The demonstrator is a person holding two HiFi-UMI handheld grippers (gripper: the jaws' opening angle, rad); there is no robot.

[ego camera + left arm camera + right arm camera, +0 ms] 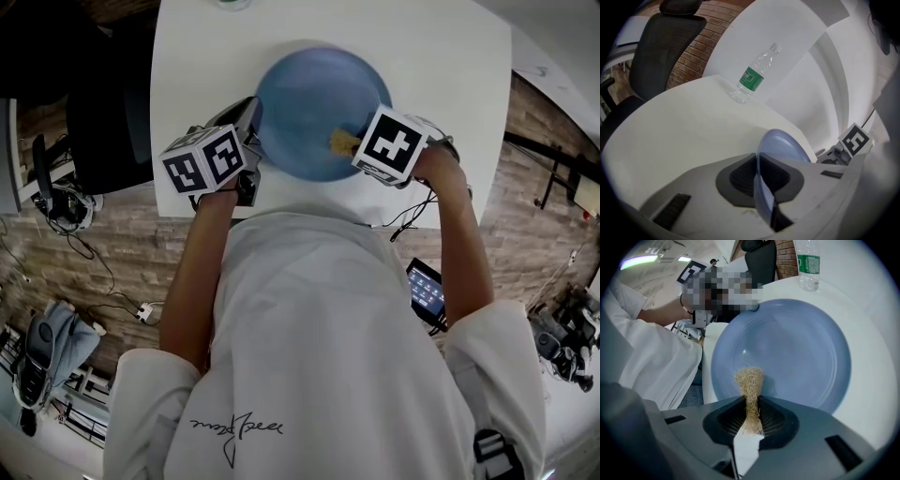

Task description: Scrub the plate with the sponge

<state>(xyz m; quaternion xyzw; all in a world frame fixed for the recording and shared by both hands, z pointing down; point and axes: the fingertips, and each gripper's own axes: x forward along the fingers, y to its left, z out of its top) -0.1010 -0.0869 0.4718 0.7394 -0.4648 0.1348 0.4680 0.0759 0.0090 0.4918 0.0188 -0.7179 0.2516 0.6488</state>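
A blue plate [314, 112] lies on the white round table [441, 66]. My left gripper [246, 150] is shut on the plate's left rim; in the left gripper view the plate [787, 147] runs edge-on between the dark pads. My right gripper [361, 150] is shut on a tan fibrous sponge [343, 142] at the plate's near right part. In the right gripper view the sponge [750, 390] sticks up from the pinched jaws over the plate's [797, 348] near rim, its tip close to or touching the surface.
A clear water bottle with a green label [754, 77] stands at the table's far side, also the water bottle [807, 263] beyond the plate. A black office chair [665, 42] stands left of the table. A phone [427, 291] hangs by my right side.
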